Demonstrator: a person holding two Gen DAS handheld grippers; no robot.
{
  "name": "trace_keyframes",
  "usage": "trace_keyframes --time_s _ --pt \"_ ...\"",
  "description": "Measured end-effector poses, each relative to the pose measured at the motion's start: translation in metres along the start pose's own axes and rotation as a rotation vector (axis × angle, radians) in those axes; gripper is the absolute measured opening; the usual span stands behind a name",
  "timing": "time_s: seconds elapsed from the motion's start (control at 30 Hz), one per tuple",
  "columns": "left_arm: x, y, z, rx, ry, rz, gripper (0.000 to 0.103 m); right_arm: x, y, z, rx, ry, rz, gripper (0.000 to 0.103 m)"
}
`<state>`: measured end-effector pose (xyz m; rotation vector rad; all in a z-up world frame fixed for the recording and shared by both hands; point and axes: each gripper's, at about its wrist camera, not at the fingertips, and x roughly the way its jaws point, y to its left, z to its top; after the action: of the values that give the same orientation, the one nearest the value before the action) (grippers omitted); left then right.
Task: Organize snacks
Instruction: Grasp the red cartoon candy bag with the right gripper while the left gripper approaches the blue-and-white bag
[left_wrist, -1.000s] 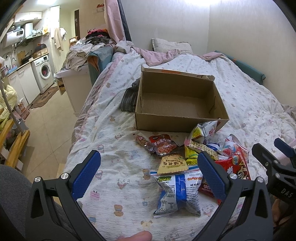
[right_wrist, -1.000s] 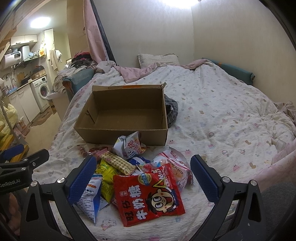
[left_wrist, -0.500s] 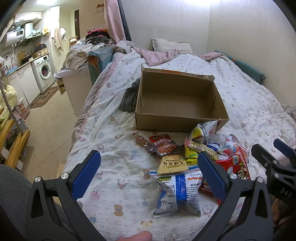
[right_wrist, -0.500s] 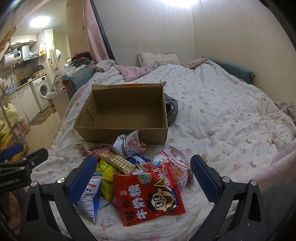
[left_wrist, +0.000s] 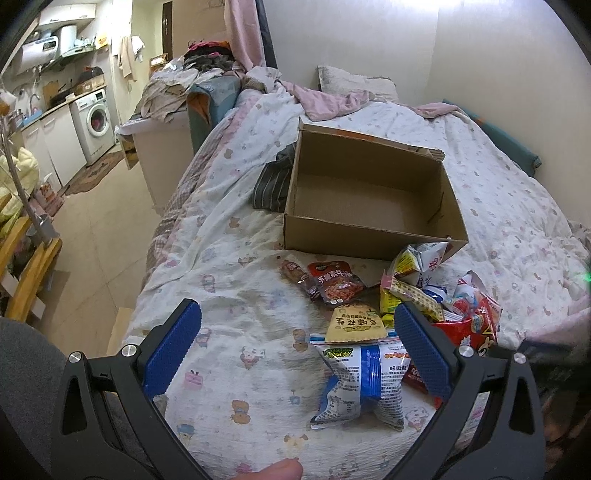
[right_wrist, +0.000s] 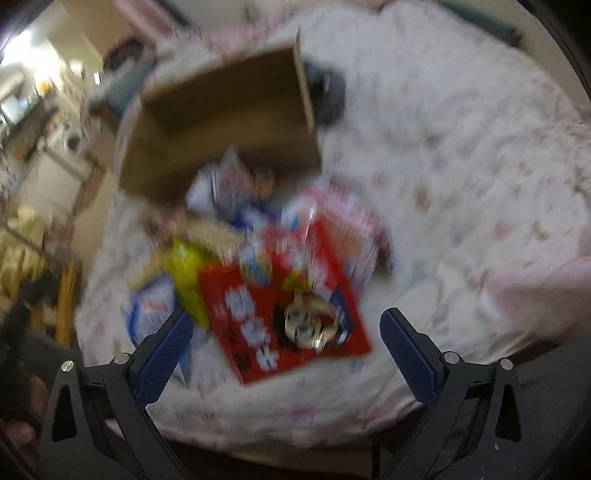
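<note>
An empty open cardboard box (left_wrist: 369, 206) stands on the bed. In front of it lies a pile of snack packets: a blue and white bag (left_wrist: 364, 380), a tan packet (left_wrist: 354, 325), a dark red packet (left_wrist: 338, 284) and a big red bag (left_wrist: 469, 328). My left gripper (left_wrist: 295, 343) is open and empty, just before the blue and white bag. In the blurred right wrist view my right gripper (right_wrist: 286, 343) is open, just above the big red bag (right_wrist: 280, 302), with the box (right_wrist: 225, 122) beyond.
The bed (left_wrist: 229, 258) has a white patterned quilt, and its left edge drops to a tiled floor (left_wrist: 96, 236). A dark striped cloth (left_wrist: 271, 181) lies left of the box. A pillow (left_wrist: 354, 85) and a pink blanket lie at the head.
My right gripper has swung quickly down and forward over the big red bag, so its view is blurred. My left gripper has hardly moved.
</note>
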<state>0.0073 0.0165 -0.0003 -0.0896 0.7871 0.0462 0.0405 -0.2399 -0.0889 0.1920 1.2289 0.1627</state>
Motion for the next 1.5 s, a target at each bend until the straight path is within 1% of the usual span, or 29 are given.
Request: trace_keyframes --time_s 0.07,0.13,0.3,0.33,0.43,0.57,0.6,0.63,0.67,0.7,0.73,0.8,0.83,0.87,0.9,0.93,0.97,1.0,1.07,1.1,1.17,1.23,1.27,1.3,1.37,1.4,1.43,1.47,1.5 --pt "0.0 0.001 0.0 -0.005 0.005 -0.002 0.103 0.02 0.005 0.0 -0.043 0.071 -0.007 0.103" --pt "0.001 0.003 0.0 -0.008 0.012 -0.001 0.103 0.028 0.012 0.0 -0.06 0.088 -0.021 0.103" --pt "0.003 0.008 -0.001 -0.03 0.032 -0.001 0.103 0.05 0.045 0.005 -0.177 0.109 -0.1 0.103" --pt "0.004 0.009 -0.001 -0.035 0.036 -0.002 0.103 0.055 0.049 0.007 -0.191 0.107 -0.127 0.103" --pt "0.005 0.011 0.0 -0.048 0.049 -0.001 0.103 0.072 0.055 0.019 -0.214 0.136 -0.153 0.103" --pt "0.008 0.015 -0.001 -0.063 0.065 -0.001 0.103 0.079 0.068 0.024 -0.27 0.103 -0.173 0.103" --pt "0.008 0.015 -0.001 -0.065 0.068 0.0 0.103 0.076 0.071 0.023 -0.279 0.082 -0.165 0.099" --pt "0.009 0.016 -0.001 -0.069 0.072 0.0 0.103 0.076 0.074 0.02 -0.282 0.07 -0.167 0.083" --pt "0.009 0.016 -0.001 -0.072 0.073 0.0 0.103 0.073 0.075 0.018 -0.286 0.07 -0.166 0.075" --pt "0.009 0.017 -0.001 -0.077 0.075 0.001 0.103 0.068 0.075 0.017 -0.277 0.07 -0.14 0.06" --pt "0.009 0.018 -0.001 -0.079 0.076 0.003 0.103 0.065 0.074 0.017 -0.263 0.067 -0.117 0.048" --pt "0.01 0.018 -0.001 -0.083 0.08 0.006 0.103 0.05 0.065 0.016 -0.22 0.051 -0.08 0.038" --pt "0.01 0.018 -0.001 -0.083 0.082 0.007 0.103 0.044 0.061 0.016 -0.205 0.043 -0.056 0.031" --pt "0.011 0.017 -0.001 -0.083 0.083 0.008 0.103 0.035 0.057 0.017 -0.181 0.035 -0.014 0.026" --pt "0.011 0.017 -0.001 -0.081 0.083 0.009 0.103 0.029 0.052 0.017 -0.163 0.03 0.013 0.017" --pt "0.011 0.016 -0.001 -0.079 0.081 0.01 0.103 0.021 0.047 0.019 -0.136 0.022 0.073 0.007" --pt "0.01 0.015 -0.001 -0.077 0.08 0.012 0.103 0.016 0.044 0.021 -0.128 0.018 0.1 0.0" --pt "0.01 0.015 -0.001 -0.073 0.078 0.013 0.103 0.01 0.04 0.023 -0.119 0.009 0.129 0.0" --pt "0.01 0.013 -0.001 -0.066 0.073 0.019 0.103 0.002 0.038 0.026 -0.123 -0.021 0.173 0.0" --pt "0.01 0.013 0.0 -0.064 0.072 0.022 0.103 -0.008 0.034 0.027 -0.131 -0.036 0.181 0.0" --pt "0.011 0.013 0.0 -0.059 0.071 0.027 0.103 -0.018 0.029 0.028 -0.13 -0.064 0.176 0.0" --pt "0.011 0.013 -0.001 -0.053 0.07 0.037 0.103 -0.021 0.023 0.031 -0.097 -0.082 0.158 0.0" --pt "0.011 0.013 -0.001 -0.052 0.069 0.04 0.103 -0.016 0.017 0.034 -0.067 -0.069 0.147 0.001" --pt "0.012 0.013 -0.001 -0.05 0.07 0.042 0.103 -0.008 0.012 0.037 -0.04 -0.025 0.154 0.007" --pt "0.012 0.013 -0.001 -0.047 0.07 0.045 0.103 0.011 0.01 0.041 -0.024 0.036 0.153 0.013" --pt "0.012 0.013 -0.001 -0.047 0.071 0.044 0.103 0.019 0.011 0.04 -0.032 0.052 0.145 0.032" --pt "0.012 0.013 -0.002 -0.047 0.071 0.044 0.103 0.026 0.011 0.039 -0.036 0.069 0.139 0.073" --pt "0.012 0.013 -0.002 -0.046 0.071 0.043 0.103 0.034 0.014 0.038 -0.036 0.086 0.146 0.09" --pt "0.012 0.012 -0.002 -0.046 0.07 0.044 0.103 0.036 0.017 0.036 -0.045 0.093 0.154 0.098"
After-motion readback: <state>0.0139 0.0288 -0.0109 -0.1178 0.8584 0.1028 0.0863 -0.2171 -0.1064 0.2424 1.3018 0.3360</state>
